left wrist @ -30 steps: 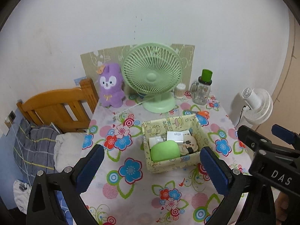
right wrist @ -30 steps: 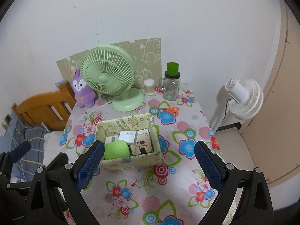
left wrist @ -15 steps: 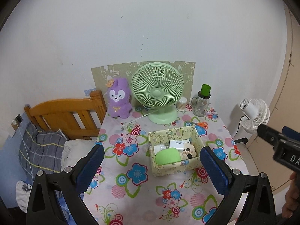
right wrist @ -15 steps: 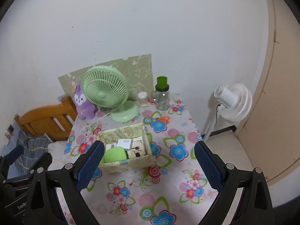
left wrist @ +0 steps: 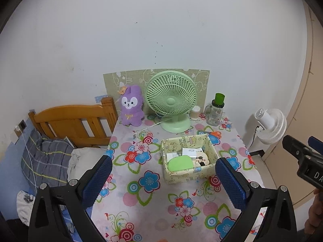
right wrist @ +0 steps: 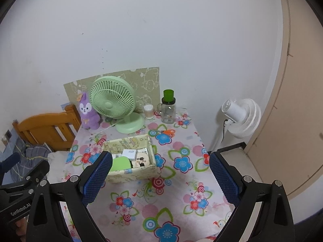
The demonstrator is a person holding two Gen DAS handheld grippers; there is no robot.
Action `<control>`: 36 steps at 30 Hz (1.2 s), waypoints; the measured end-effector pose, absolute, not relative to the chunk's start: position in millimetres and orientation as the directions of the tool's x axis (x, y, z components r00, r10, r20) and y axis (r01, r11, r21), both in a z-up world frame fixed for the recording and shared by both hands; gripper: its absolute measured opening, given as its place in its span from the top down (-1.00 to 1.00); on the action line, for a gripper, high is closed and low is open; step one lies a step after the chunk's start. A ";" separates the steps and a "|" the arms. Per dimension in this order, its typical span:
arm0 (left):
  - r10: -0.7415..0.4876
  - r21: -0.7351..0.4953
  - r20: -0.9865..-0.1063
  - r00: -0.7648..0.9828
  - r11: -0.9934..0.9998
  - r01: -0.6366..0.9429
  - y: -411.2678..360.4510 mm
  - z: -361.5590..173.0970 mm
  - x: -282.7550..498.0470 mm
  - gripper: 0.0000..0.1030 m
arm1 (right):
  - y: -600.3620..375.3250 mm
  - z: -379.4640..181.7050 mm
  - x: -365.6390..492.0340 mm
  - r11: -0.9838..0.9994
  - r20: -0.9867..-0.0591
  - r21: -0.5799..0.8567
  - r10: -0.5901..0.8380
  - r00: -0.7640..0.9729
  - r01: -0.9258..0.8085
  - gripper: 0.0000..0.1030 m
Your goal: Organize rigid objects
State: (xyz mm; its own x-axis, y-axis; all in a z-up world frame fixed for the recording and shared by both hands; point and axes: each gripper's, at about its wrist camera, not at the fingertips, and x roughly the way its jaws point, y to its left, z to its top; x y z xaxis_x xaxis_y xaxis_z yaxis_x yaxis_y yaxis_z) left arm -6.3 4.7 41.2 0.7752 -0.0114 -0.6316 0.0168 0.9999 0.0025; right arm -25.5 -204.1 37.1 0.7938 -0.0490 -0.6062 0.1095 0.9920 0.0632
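A yellow-green patterned box [left wrist: 187, 139] [right wrist: 129, 141] stands mid-table on the floral cloth. Inside it lie a green oval case [left wrist: 179, 162] [right wrist: 121, 164], a white charger [left wrist: 190, 151] [right wrist: 130, 153] and a bear-print item [left wrist: 201, 159] [right wrist: 142, 159]. Orange scissors [left wrist: 214, 134] [right wrist: 167, 132] lie on the cloth behind the box. My left gripper [left wrist: 161, 167] is open and holds nothing, high above the table's near side. My right gripper [right wrist: 160, 161] is likewise open and holds nothing. Each gripper shows at the edge of the other's view.
Along the wall stand a green desk fan [left wrist: 171, 100], a purple plush [left wrist: 132, 105], a small cup [left wrist: 195, 113] and a green-lidded jar [left wrist: 217, 109]. A wooden bed headboard [left wrist: 74, 121] is left of the table. A white floor fan [right wrist: 240, 117] and a door are to the right.
Both grippers have drawn back and upward from the table, so the box looks smaller and more of the room shows. Both stay open; the box's contents have not moved.
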 end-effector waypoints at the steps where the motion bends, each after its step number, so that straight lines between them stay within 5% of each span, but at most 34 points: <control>1: -0.010 0.001 -0.631 0.776 1.000 0.014 5.5 42.0 -7.7 -1.00 | -203.4 37.5 -27.4 0.992 -0.604 0.058 -0.055 0.795 0.113 -0.90; 36: 0.003 -0.017 -0.628 0.778 1.000 -0.018 13.4 44.7 -22.1 -1.00 | -180.2 38.4 -38.4 0.998 -0.577 0.040 -0.024 0.817 0.057 -0.90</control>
State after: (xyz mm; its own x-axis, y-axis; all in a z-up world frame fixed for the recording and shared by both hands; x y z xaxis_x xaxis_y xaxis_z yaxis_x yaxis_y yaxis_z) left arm -22.1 13.4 44.7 0.7779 0.0032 -0.6284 -0.0176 0.9997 -0.0167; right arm -38.4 -180.2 38.4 0.8167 -0.0236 -0.5766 0.0570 0.9976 0.0399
